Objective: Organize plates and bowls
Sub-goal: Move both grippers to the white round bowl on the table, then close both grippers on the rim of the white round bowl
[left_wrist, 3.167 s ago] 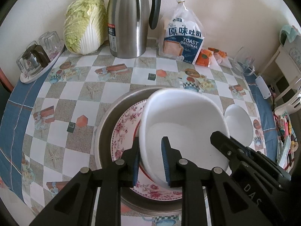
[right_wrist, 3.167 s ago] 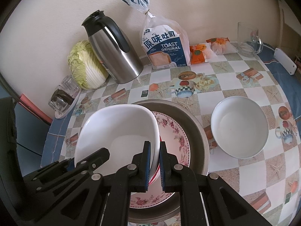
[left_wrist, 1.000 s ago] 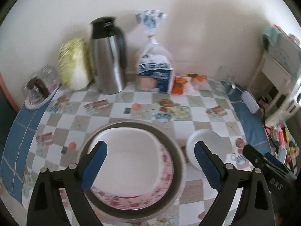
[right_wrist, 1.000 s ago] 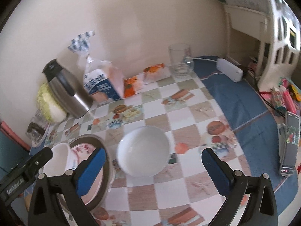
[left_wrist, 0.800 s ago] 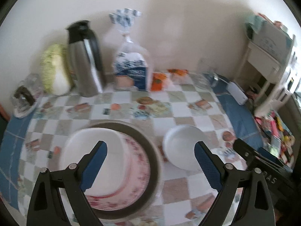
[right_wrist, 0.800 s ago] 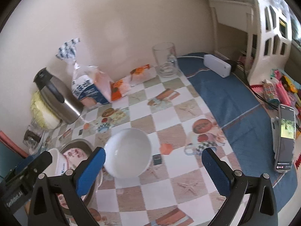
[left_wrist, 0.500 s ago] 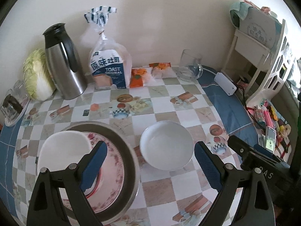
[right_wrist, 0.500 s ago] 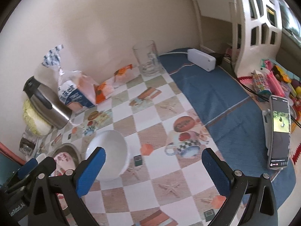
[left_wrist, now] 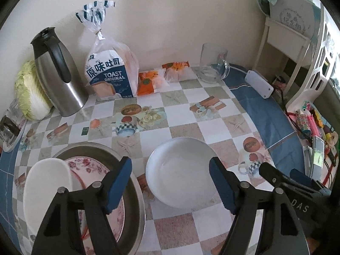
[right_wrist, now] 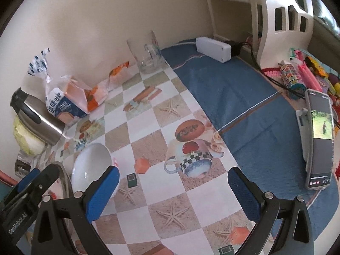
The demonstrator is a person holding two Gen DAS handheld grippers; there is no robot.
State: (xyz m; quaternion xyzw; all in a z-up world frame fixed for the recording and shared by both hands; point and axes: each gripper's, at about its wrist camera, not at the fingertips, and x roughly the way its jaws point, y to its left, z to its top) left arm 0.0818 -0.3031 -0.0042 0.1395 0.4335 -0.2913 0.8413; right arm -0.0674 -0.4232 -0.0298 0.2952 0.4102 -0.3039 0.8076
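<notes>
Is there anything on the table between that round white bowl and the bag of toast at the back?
Nothing stands there. In the left wrist view, only bare patterned tablecloth, printed with cups and starfish, lies between the white bowl and the toast bag.

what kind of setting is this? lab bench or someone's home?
Most likely a home dining or kitchen table, not a lab. A patterned tablecloth carries a bag of toast bread, a steel thermos jug and a napa cabbage, and a phone stands propped beside toys at the edge.
</notes>
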